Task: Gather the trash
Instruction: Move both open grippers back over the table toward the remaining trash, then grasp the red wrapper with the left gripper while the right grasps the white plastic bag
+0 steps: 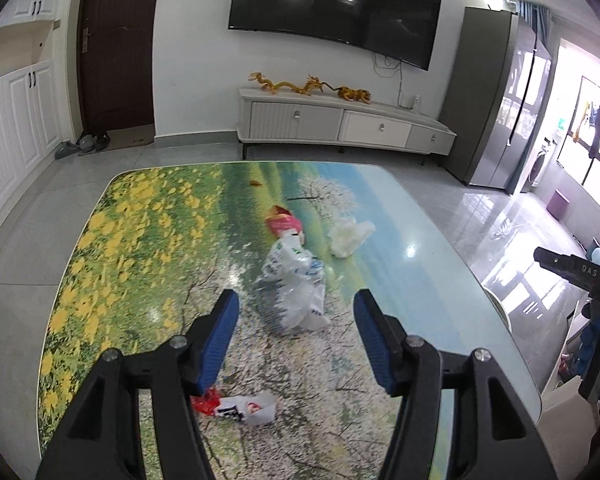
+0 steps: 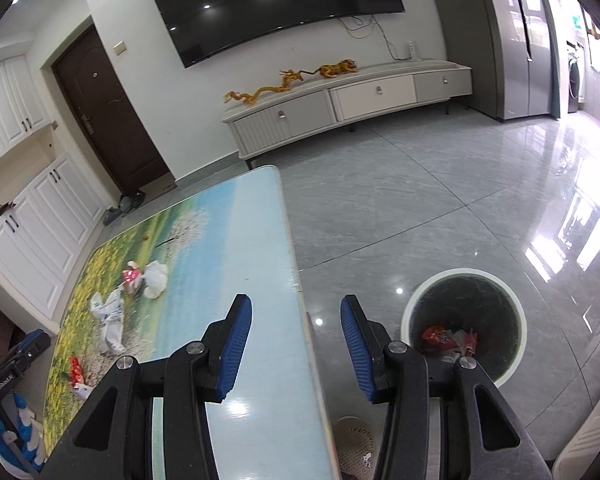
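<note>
— Blue pads of the left gripper [image 1: 296, 322] fill the bottom of its view. How do the jaws stand?

— Apart, with nothing held. They hang over the table [image 1: 428, 264]. Just beyond the tips, between them, lies a clear plastic bag [image 1: 294, 284] with blue print.

— And closer than the tips?

— Under the left finger lies a red and white wrapper [image 1: 240, 402]. Further ahead of the bag are a red wrapper [image 1: 283, 222] and, to its right, a crumpled white tissue [image 1: 349, 236]. One small orange scrap [image 1: 255, 182] lies near the far edge.

— What about the right gripper [image 2: 296, 344]?

— Its jaws are also apart and empty. It hangs over the right edge of the table, one finger above the tabletop, the other above the floor [image 2: 420, 208].

— Where is the bin [image 2: 466, 322]?

— On the floor, just right of the right finger. It is round with a white rim, and some red and white trash [image 2: 446, 338] is already inside.

— Does each gripper see the other?

— Yes, at the side edge of each view.
</note>
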{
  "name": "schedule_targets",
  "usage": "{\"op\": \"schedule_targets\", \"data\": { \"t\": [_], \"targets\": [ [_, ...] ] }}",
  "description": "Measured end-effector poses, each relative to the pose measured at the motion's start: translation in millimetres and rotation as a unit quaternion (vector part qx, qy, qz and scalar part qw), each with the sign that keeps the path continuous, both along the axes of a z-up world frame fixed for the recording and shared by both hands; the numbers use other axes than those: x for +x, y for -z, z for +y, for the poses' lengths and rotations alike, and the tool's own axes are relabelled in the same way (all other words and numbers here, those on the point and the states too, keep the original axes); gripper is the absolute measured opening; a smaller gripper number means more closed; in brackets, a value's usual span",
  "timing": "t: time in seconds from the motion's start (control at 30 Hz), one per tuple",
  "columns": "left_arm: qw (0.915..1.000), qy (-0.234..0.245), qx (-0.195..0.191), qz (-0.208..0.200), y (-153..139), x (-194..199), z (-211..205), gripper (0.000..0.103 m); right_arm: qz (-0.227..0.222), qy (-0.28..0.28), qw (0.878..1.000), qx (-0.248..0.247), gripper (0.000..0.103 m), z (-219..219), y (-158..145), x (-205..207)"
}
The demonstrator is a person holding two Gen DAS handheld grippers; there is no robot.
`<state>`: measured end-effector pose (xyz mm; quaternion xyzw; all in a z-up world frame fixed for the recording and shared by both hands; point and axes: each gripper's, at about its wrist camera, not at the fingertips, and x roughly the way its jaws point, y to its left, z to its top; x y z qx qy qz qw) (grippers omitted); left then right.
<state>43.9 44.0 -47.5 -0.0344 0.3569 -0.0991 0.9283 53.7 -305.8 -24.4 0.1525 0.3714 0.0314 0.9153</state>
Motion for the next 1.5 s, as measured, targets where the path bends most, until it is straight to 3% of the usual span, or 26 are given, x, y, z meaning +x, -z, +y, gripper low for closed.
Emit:
{"op": "schedule_targets", "data": {
  "t": [0.4,0.87,1.13,1.3,1.5],
  "targets": [
    [0.9982,-0.051,-0.009,0.03,31,-45,57,0.065,-0.013,-0.063,0.998,-0.007,0.048,61,-6,-10],
    [0.9975,-0.036,0.013,0.06,69,-39,31,0.065,0.01,-0.12,0.992,-0.026,0.052,113,8,-3],
    [0.997,-0.045,0.011,0.062,82,-22,44,0.065,0.04,-0.159,0.986,-0.036,0.052,148,30,15],
    [0.9969,-0.042,-0.001,0.066,84,-14,57,0.051,0.05,-0.186,0.98,-0.039,0.052,173,36,31],
    [0.9959,-0.039,-0.03,0.076,87,0,73,0.045,0.064,-0.223,0.972,-0.031,0.052,208,45,50]
  ]
}}
